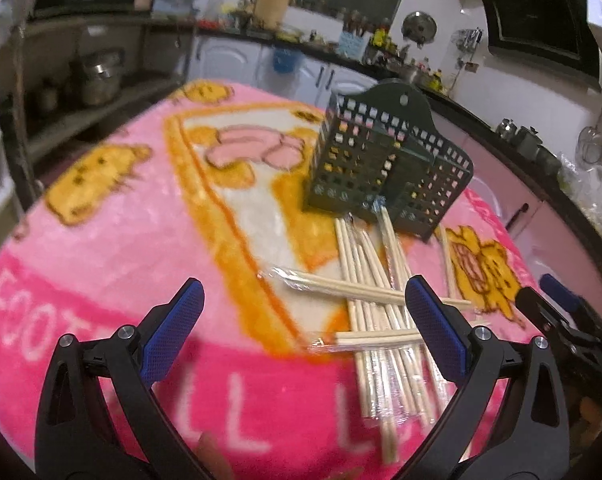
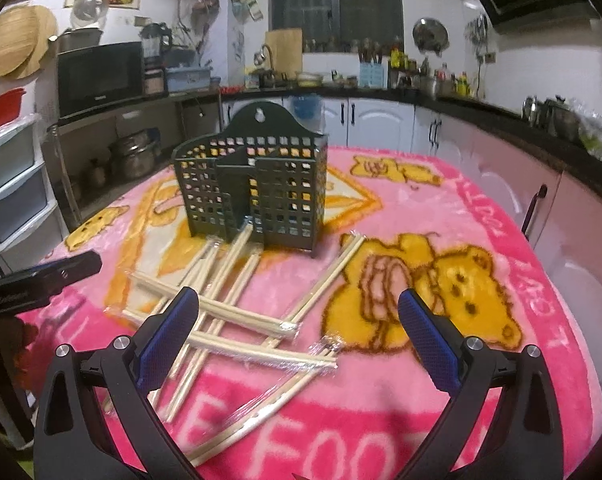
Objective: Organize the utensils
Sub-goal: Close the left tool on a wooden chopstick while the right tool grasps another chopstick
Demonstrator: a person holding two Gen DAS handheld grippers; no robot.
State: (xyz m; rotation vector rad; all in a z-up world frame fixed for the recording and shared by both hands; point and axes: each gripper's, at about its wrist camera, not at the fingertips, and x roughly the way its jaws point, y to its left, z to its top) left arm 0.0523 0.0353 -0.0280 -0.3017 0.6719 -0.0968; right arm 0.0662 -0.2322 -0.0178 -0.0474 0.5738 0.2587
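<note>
jaws spread on both grippers, nothing held | chopsticks (image 2: 237, 320) pale, plastic-wrapped, crisscrossed | holder (image 2: 257, 188) dark perforated

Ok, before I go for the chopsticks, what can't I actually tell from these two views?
- Holder contents: both wrist views look through dark lattice walls; the inside stays unclear.
- Chopstick pile count: left wrist view is blurred, wrapped pairs overlap, and the left tongs cover some.
- Near ends of the chopsticks: right wrist view, hidden behind the right tongs.
- Lone pair: wrapping unclear, too blurred.

left claw (image 1: 303, 330) agape, right claw (image 2: 299, 334) agape
</note>
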